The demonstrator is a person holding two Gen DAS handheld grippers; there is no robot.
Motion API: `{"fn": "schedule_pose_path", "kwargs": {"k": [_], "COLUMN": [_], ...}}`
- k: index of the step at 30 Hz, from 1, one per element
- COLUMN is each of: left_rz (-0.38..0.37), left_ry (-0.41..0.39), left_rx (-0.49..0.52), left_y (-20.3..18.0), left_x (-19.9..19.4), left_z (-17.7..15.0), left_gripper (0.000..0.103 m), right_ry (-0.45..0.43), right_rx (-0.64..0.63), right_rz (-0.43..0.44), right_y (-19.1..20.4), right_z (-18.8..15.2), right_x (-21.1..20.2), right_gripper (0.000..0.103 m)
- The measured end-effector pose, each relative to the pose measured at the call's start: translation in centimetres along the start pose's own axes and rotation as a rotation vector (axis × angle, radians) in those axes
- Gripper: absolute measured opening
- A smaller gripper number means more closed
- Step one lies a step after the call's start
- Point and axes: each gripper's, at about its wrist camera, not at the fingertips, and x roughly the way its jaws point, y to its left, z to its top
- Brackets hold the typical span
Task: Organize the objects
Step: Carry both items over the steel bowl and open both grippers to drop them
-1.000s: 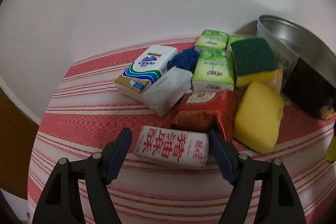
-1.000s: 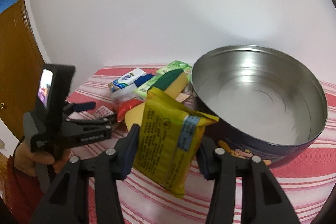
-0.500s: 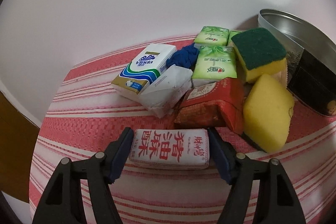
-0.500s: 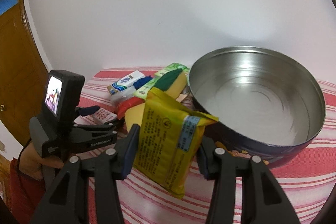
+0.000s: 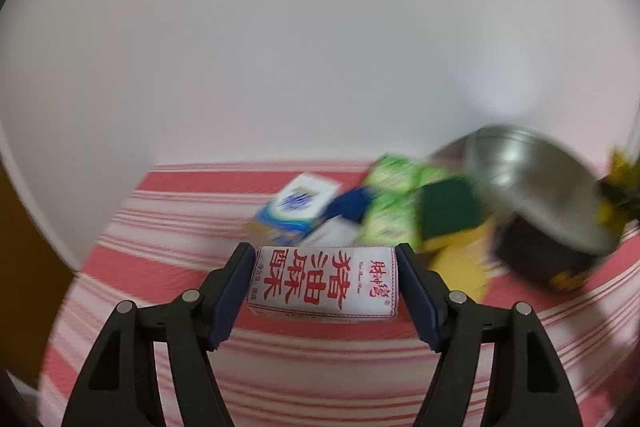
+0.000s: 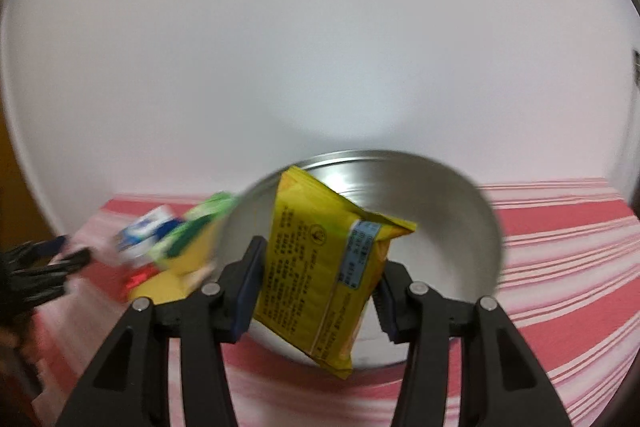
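My left gripper is shut on a white packet with red Chinese characters and holds it above the red striped cloth. My right gripper is shut on a yellow snack packet and holds it in front of the open metal tin. The tin also shows at the right of the left wrist view. The pile behind is blurred: a Vinda tissue pack, green tissue packs and a green-topped sponge.
A yellow sponge lies beside the tin. The white wall stands close behind the table. The left gripper shows at the left edge of the right wrist view. A brown door edge is at far left.
My left gripper closed on the white packet and lifted it off the cloth. My right gripper rose with the yellow packet, now in front of the tin's opening. Both views are blurred by motion.
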Motion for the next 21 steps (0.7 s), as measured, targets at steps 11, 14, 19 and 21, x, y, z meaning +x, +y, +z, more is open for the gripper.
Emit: {"fn": "schedule_pose_path", "kwargs": {"k": [11, 14, 19, 21], "left_rz": [-0.120, -0.145, -0.161, -0.164], "left_ry": [0.021, 0.034, 0.056, 0.073], "left_rx": [0.098, 0.125, 0.147, 0.124], "left_y": [-10.8, -14.2, -18.3, -19.0], "left_x": [2.4, 3.6, 6.1, 7.2], "left_z": [2.9, 3.7, 4.4, 4.5], "left_gripper": [0.072, 0.072, 0.072, 0.073], "right_ry": [0.110, 0.109, 0.108, 0.102], "right_rx": [-0.003, -0.027, -0.048, -0.056], "right_rz": [-0.088, -0.083, -0.089, -0.090], "right_y": [-3.1, -2.6, -2.2, -2.6], "right_z": [-0.3, -0.2, -0.6, -0.7], "right_x": [5.9, 6.6, 7.2, 6.9], "right_gripper": [0.050, 0.050, 0.050, 0.050]}}
